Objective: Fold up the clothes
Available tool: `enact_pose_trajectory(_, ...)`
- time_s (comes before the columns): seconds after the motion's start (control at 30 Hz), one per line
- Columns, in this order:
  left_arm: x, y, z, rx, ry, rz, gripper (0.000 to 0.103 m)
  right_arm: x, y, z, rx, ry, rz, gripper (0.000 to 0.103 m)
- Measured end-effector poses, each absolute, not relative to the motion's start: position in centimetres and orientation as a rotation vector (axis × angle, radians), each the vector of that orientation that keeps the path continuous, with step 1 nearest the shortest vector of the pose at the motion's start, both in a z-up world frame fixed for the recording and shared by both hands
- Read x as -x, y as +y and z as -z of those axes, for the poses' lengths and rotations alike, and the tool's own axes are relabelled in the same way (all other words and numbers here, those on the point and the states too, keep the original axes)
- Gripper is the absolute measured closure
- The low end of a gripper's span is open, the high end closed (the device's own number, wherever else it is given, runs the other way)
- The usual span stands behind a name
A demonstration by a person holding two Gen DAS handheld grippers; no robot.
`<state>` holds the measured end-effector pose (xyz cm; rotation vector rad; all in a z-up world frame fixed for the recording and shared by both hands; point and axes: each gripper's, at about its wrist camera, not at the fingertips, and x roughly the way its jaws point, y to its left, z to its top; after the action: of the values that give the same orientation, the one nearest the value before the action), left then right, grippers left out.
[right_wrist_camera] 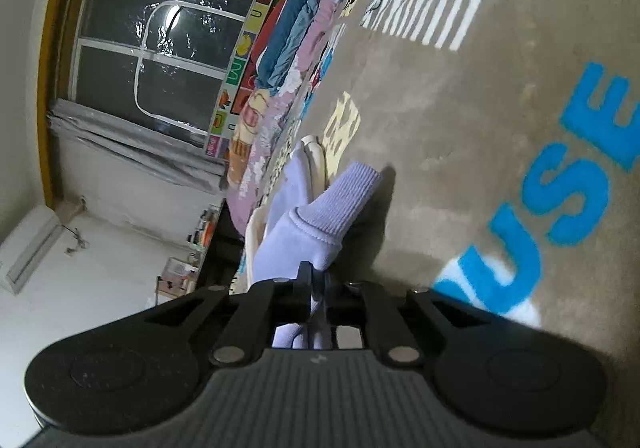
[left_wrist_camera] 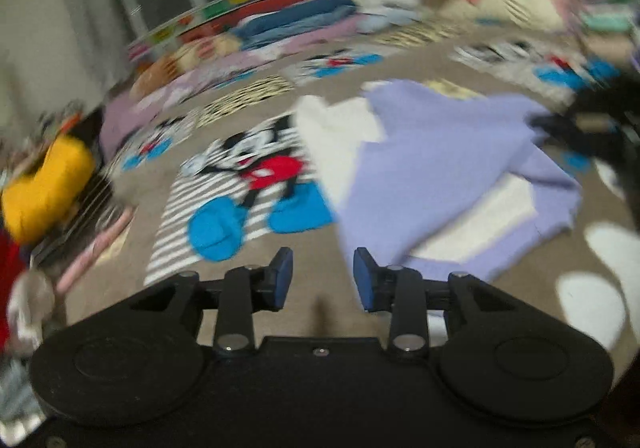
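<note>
The lilac sweatshirt (left_wrist_camera: 436,171) lies partly lifted on the brown cartoon blanket (left_wrist_camera: 400,63), its cream panels (left_wrist_camera: 332,135) showing at the near and far edges. My right gripper (right_wrist_camera: 316,288) is pinched tight on the garment next to its ribbed cuff (right_wrist_camera: 352,191), and the purple cloth bunches between the closed fingers and hangs out below them; from my left wrist view that same tool is only a dark blur at the sweatshirt's right edge (left_wrist_camera: 592,127). My left gripper (left_wrist_camera: 323,280) hovers just short of the sweatshirt's near hem with its blue pads (left_wrist_camera: 284,268) spread apart and nothing between them. Beside the garment the blanket shows a cartoon mouse with red shorts and blue shoes (left_wrist_camera: 256,175). Further out, folded blue and pink clothes (left_wrist_camera: 296,19) are stacked along the bed's far side against a colourful picture-panel board (right_wrist_camera: 244,47), and a yellow soft thing (left_wrist_camera: 48,183) sits at the left. A dark window (right_wrist_camera: 160,47) stands beyond.
</note>
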<state>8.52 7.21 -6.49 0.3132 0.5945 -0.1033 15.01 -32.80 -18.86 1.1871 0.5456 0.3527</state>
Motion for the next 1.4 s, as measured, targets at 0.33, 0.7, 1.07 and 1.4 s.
enact_pose_trajectory(0.33,-13.6,6.3,8.0,-0.252,0.639,0.139,0.07,-17.3,-33.6,18.4,-1.261,0.531,-0.3,0.071)
enact_pose_trajectory(0.7,-17.1,4.8,7.9,-0.221,0.642,0.195,0.07,-18.9,-33.7,16.3,-1.076,0.47,-0.33,0.078)
enact_pose_trajectory(1.07,-27.8,4.3,5.8,-0.206,0.612,0.193,0.072,-19.3,-34.2,18.7,-1.129,0.489,-0.351,0.076)
enact_pose_trajectory(1.4,-39.4,2.5,9.8,-0.184,0.781,0.222,0.079,-19.1,-34.4,19.0,-1.085,0.444,-0.405,0.077)
